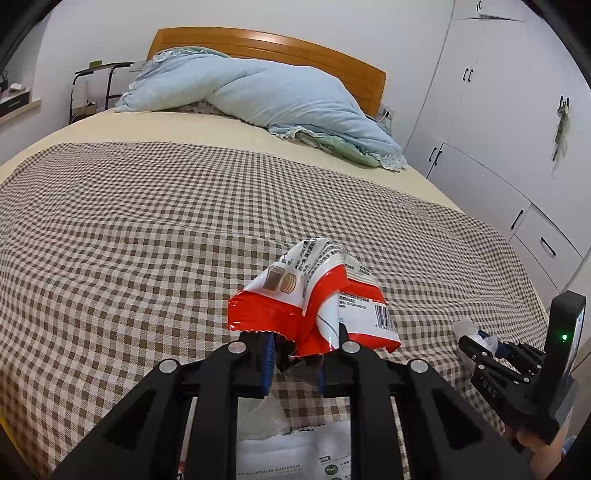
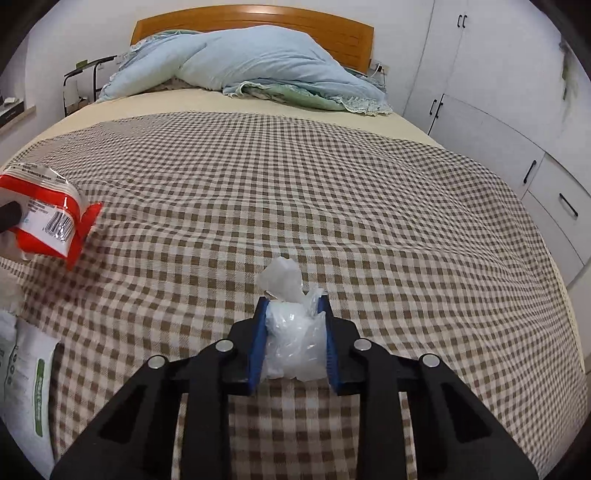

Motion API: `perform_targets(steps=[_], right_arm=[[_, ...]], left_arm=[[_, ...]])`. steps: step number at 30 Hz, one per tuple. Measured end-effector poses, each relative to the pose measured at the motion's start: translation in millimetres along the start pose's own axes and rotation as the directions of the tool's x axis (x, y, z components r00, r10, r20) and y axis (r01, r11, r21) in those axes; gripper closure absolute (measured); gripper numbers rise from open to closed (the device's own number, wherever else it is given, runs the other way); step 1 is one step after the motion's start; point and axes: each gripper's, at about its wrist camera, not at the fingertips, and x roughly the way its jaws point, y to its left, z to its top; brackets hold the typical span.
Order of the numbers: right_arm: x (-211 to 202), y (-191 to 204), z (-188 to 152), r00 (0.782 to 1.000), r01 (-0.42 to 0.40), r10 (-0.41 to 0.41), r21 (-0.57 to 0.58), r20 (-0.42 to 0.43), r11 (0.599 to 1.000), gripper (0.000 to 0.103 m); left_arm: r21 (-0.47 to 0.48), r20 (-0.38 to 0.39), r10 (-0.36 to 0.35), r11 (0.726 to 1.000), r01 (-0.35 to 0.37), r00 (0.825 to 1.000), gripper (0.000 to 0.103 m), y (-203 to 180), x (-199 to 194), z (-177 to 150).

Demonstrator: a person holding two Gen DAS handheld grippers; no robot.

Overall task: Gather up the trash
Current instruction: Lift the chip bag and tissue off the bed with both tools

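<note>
Left hand-held gripper (image 1: 295,354) clamps red wrapper (image 1: 314,302); right hand-held gripper (image 2: 291,332) clamps plastic wad (image 2: 290,325).

Brown checked cover (image 2: 295,177) across the near bed, pale blue quilt (image 2: 258,62) bunched at the far end against a wooden headboard (image 2: 332,29), white wardrobe (image 2: 480,74) right, black-framed stand (image 1: 107,85) far left

Bed (image 2: 332,177) covered by brown-checked blanket (image 2: 369,229); pale blue quilt (image 2: 258,62) heaped at headboard end; white printed packets (image 2: 29,376) lie at near edge.
</note>
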Motion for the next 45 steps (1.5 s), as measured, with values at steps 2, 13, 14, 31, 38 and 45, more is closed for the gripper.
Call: perform_targets(steps=[2, 13, 14, 31, 38, 45], right_arm=[[-4.1, 0.7, -1.8, 1.000, -0.003, 0.003, 0.013, 0.007, 1.000, 0.077], [-53.4, -4.7, -4.1, 0.998, -0.001, 0.001, 0.006, 0.065, 1.000, 0.078], [-57.5, -4.9, -4.7, 0.998, -0.003, 0.002, 0.006, 0.070, 1.000, 0.077], [-139.1, -5.4, -32.1, 0.994, -0.012, 0.009, 0.031, 0.111, 0.999, 0.078], [-166.8, -8.9, -50.9, 0.993, 0.001, -0.008, 0.055, 0.114, 0.998, 0.078], [-196.1, -11.7, -68.4, 0.993, 0.010, -0.018, 0.068, 0.121, 0.998, 0.078]], left_arm=[[0.004, 0.003, 0.000, 1.000, 0.000, 1.000, 0.089, -1.9, -5.0, -1.6], [0.042, 0.032, -0.001, 0.999, 0.000, 0.999, 0.089, -24.9, -42.0, -5.3], [0.048, 0.034, -0.002, 0.999, 0.001, 0.999, 0.089, -27.1, -45.9, -5.1], [0.097, 0.076, 0.001, 0.995, -0.009, 0.997, 0.089, -47.3, -139.4, -20.0], [0.119, 0.065, -0.005, 0.993, -0.003, 0.998, 0.089, -54.2, -174.3, -35.6], [0.140, 0.077, -0.006, 0.990, -0.005, 0.997, 0.089, -58.2, -212.8, -47.0]])
